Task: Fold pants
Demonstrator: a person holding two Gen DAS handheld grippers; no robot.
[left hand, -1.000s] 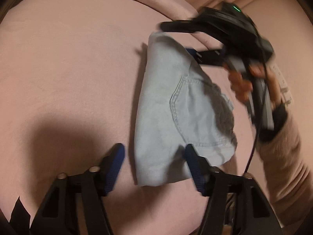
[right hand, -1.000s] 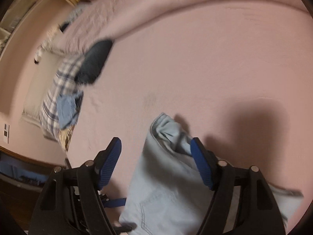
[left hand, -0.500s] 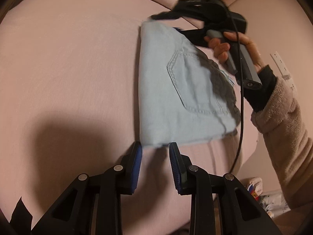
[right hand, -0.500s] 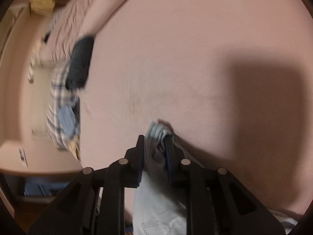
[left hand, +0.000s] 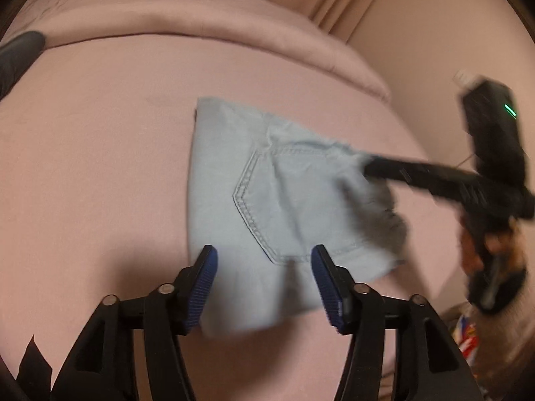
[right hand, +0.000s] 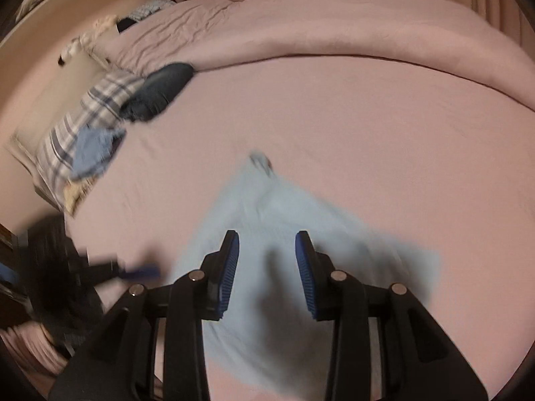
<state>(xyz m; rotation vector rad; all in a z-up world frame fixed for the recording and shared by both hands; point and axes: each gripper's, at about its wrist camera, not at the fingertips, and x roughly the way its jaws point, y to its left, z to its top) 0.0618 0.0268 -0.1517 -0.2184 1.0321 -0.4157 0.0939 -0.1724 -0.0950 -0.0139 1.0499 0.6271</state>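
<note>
The pants (left hand: 284,207) lie folded small on the bed (left hand: 100,167), pocket up. Left gripper (left hand: 264,280) jaws are opening above them, empty; right gripper (right hand: 267,274) jaws too, narrower. Soft, limp denim: I'd pinch a corner.

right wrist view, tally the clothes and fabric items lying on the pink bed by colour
Light blue: 1, the folded light blue denim pants
Dark navy: 1, the dark navy rounded garment
Plaid: 1, the white and grey plaid cloth
Mid blue: 1, the crumpled mid-blue cloth on the plaid one
Total: 4, all on the pink bed sheet
</note>
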